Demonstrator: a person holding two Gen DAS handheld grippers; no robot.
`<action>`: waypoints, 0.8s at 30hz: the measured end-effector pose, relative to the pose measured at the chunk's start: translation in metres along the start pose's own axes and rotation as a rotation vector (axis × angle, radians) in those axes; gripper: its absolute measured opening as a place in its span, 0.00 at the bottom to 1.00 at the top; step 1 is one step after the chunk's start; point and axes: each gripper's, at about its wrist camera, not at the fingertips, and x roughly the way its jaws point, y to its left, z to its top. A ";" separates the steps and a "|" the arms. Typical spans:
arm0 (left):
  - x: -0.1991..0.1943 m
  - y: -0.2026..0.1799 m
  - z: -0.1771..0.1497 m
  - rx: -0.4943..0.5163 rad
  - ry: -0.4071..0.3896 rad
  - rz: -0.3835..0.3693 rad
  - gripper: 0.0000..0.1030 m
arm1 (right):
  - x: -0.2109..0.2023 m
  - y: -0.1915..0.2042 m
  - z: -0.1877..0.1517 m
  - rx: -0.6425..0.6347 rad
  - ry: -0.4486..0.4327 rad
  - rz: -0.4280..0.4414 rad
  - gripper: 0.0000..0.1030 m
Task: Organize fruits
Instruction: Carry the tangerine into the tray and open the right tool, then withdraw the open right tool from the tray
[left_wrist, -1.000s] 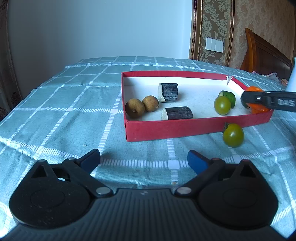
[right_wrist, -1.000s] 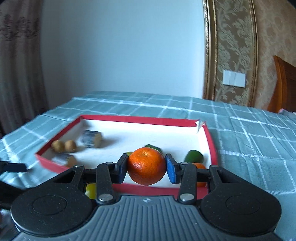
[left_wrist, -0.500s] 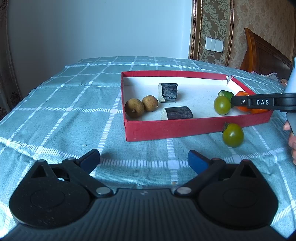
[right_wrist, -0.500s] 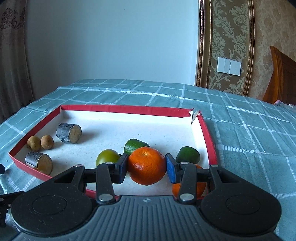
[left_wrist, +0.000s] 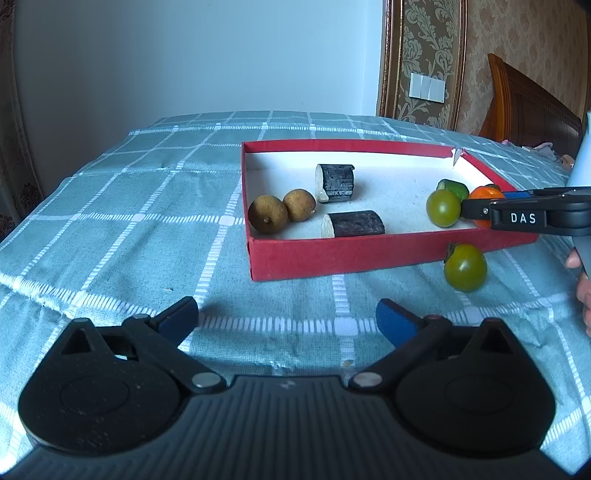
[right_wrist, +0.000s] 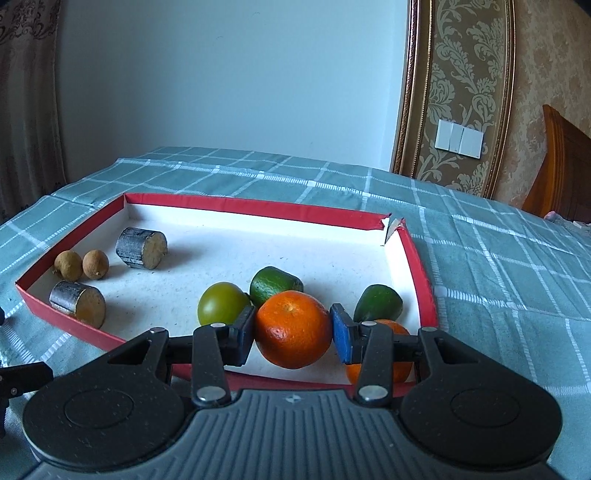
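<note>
Right wrist view shows the right hand-held gripper (right_wrist: 293, 334) clamping an orange (right_wrist: 293, 328) low over the red tray (right_wrist: 421, 266), where crowding fruit could nudge it rolling on release

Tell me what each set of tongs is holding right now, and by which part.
The right tongs grip an orange mandarin across its middle, one pad on each side. The left tongs stand open, holding nothing.

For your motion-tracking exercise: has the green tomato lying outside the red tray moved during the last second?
No. In the left wrist view the green tomato keeps its spot on the cloth against the red tray front wall.
</note>
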 end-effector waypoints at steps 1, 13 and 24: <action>0.000 0.000 0.000 0.000 0.001 0.001 1.00 | 0.000 0.001 0.000 -0.004 0.001 0.001 0.41; 0.001 -0.001 0.000 0.008 0.006 0.005 1.00 | -0.004 -0.002 -0.003 0.013 -0.015 0.017 0.48; 0.002 -0.001 0.000 0.013 0.010 0.008 1.00 | -0.061 -0.025 -0.029 0.092 -0.104 0.019 0.59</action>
